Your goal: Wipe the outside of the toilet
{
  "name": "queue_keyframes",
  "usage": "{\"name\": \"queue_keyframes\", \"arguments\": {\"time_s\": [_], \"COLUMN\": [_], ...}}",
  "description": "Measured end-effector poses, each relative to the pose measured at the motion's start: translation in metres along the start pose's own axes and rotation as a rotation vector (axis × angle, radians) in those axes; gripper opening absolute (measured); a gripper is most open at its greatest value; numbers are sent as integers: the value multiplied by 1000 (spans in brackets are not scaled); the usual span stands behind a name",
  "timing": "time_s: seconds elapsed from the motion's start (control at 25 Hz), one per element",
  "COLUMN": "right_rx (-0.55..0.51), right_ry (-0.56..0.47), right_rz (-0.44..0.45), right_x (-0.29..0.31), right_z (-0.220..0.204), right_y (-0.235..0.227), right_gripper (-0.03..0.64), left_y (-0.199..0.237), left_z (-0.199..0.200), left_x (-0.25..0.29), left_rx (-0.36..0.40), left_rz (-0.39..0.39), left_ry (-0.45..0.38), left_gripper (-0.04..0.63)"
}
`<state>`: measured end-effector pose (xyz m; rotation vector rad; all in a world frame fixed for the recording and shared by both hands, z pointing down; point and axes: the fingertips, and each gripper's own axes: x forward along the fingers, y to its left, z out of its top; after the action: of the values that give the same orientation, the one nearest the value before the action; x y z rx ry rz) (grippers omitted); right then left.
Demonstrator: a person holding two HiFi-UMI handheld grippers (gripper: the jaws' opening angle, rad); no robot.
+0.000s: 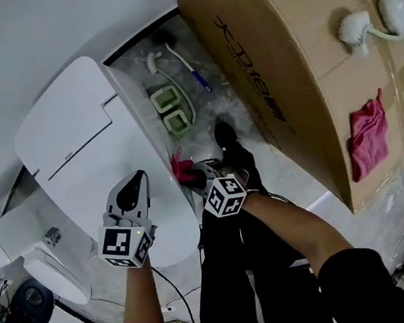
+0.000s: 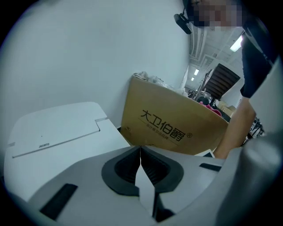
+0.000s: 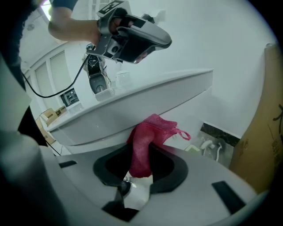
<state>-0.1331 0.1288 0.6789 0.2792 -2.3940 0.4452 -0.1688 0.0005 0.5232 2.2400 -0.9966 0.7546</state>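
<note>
A white toilet (image 1: 89, 142) with its lid down fills the left of the head view. My right gripper (image 1: 195, 176) is shut on a pink cloth (image 1: 181, 168) and presses it against the toilet's right side, under the seat rim. In the right gripper view the pink cloth (image 3: 148, 141) sticks out between the jaws and touches the bowl (image 3: 132, 110). My left gripper (image 1: 133, 190) hovers over the lid, shut, with nothing in it. The toilet lid (image 2: 57, 128) lies below and ahead of it in the left gripper view.
A large cardboard box (image 1: 302, 77) stands close on the right, with a second pink cloth (image 1: 367, 139) and white brushes (image 1: 361, 25) on top. On the floor behind the toilet lie a toilet brush (image 1: 173, 54) and a green holder (image 1: 173, 113). A cable (image 1: 176, 293) runs below.
</note>
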Motion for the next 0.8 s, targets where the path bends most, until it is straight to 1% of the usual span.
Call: {"name": "queue_keyframes", "arguments": {"time_s": [0.36, 0.4, 0.48, 0.6, 0.68, 0.72, 0.76, 0.8], "right_rx": [3, -10, -58, -106, -107, -92, -71, -50], "right_ry": [60, 75, 111, 168, 199, 209, 216, 219], "right_rz": [133, 164, 263, 471, 592, 623, 628, 609], "right_x": [-10, -11, -14, -19, -23, -25, -26, -27], "right_z": [-29, -34, -47, -66, -77, -79, -80, -79], "right_y": [62, 71, 101, 161, 184, 183, 173, 155], "right_gripper": [124, 123, 123, 121, 121, 123, 123, 123], "left_y": [-7, -6, -6, -4, -3, -2, -1, 1], "left_z": [1, 1, 2, 5, 6, 8, 11, 15], "left_x": [1, 1, 2, 3, 4, 4, 4, 3], "left_rx": [0, -1, -4, -10, -15, -17, -18, -17], "left_rz": [-10, -9, -6, 1, 4, 5, 7, 10], "left_ry": [0, -1, -1, -4, 2, 4, 4, 1], "left_gripper": [17, 17, 17, 17, 17, 17, 17, 17]}}
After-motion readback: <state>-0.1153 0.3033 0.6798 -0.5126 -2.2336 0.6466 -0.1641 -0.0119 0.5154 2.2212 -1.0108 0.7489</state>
